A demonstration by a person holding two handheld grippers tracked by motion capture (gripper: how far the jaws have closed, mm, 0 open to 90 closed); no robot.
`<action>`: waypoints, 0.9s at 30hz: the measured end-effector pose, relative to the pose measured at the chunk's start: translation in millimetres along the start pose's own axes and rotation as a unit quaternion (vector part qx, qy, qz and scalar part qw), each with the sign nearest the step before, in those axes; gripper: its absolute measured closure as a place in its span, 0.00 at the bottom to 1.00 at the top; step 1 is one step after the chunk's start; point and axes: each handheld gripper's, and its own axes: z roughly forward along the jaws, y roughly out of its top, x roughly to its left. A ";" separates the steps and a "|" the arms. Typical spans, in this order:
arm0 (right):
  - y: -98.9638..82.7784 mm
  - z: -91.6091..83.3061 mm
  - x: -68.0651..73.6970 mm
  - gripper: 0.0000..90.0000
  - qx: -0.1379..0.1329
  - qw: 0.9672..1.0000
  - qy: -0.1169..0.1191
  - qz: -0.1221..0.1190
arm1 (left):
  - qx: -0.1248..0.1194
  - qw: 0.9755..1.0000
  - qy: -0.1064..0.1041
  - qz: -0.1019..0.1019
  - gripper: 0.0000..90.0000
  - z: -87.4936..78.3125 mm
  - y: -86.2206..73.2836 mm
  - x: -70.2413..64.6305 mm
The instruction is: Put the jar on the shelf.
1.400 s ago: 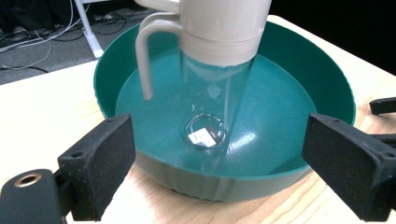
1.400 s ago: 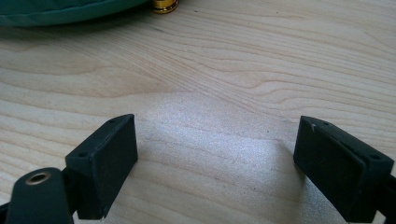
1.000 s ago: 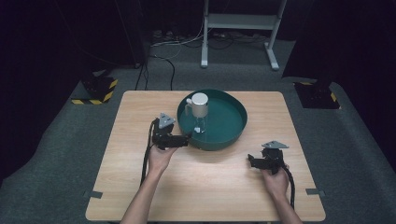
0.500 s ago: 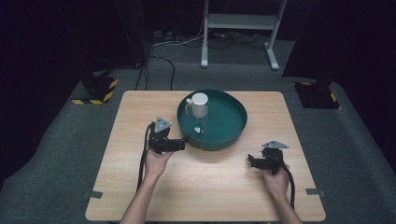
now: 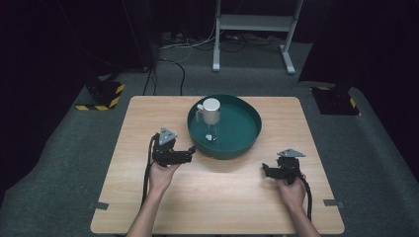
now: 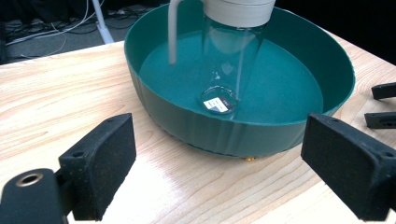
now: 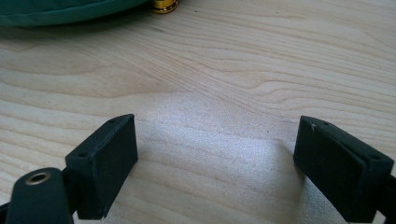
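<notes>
left tongs (image 5: 190, 152) spread, empty, just beside green basin (image 5: 252, 136); clear lidded bottle (image 5: 211, 118) stands inside it. right tongs (image 5: 267, 172) spread over worktop (image 5: 148, 123). likely approach step; next: lift over rim, close on bottle.

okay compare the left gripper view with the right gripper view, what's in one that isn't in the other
Left gripper view alone: the inside of the green basin, a clear bottle with a pale cap standing in it, a label at its base, and the tips of the right gripper at the frame's right edge.

Right gripper view alone: a close look at the small brass piece by the basin's base, and a bright patch of light on the wood.

Both: the wooden table, the basin's outer wall, and a pair of black jaws standing open with nothing between them.
</notes>
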 end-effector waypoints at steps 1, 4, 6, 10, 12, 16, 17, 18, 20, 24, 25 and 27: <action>0.0 0.0 -0.1 0.15 0.000 1.000 0.000 -0.001 | 0.000 1.000 0.000 0.000 0.12 -0.9 -0.7 0.3; 0.0 0.0 0.0 0.15 0.000 1.000 0.000 0.000 | 0.000 1.000 0.003 0.000 0.12 -2.1 -2.3 0.4; 0.0 0.0 -0.1 0.15 0.000 1.000 0.000 -0.001 | 0.001 1.000 0.004 0.000 0.12 -3.1 -3.9 0.5; 0.0 0.0 0.0 0.15 0.000 1.000 0.000 0.000 | 0.001 1.000 0.007 -0.002 0.12 -4.8 -7.3 1.0; 0.0 0.0 -0.1 0.15 0.000 1.000 0.000 -0.001 | 0.001 1.000 0.008 -0.004 0.12 -5.7 -9.3 1.6; 0.0 0.0 -0.1 0.15 0.000 1.000 0.000 -0.001 | 0.003 1.000 0.011 -0.006 0.12 -7.3 -13.4 2.5; 0.0 0.0 -0.1 0.15 0.000 1.000 0.000 -0.001 | 0.003 1.000 0.012 -0.007 0.12 -7.6 -14.3 2.6; 0.0 0.0 -0.1 0.15 0.000 1.000 0.000 -0.001 | 0.003 1.000 0.014 -0.007 0.12 -8.2 -15.2 3.1; 0.0 0.0 0.0 0.15 0.000 1.000 0.000 0.000 | 0.003 1.000 0.015 -0.009 0.12 -9.0 -17.0 3.8; 0.0 0.0 -0.1 0.15 0.000 1.000 0.000 0.000 | 0.005 1.000 0.016 -0.012 0.12 -9.7 -20.9 4.8; 0.0 0.0 0.0 0.15 0.000 1.000 0.000 0.000 | 0.005 1.000 0.017 -0.013 0.12 -9.8 -21.8 5.0; 0.0 0.0 0.0 0.15 0.000 1.000 0.000 0.000 | 0.005 1.000 0.017 -0.015 0.12 -10.3 -23.5 5.6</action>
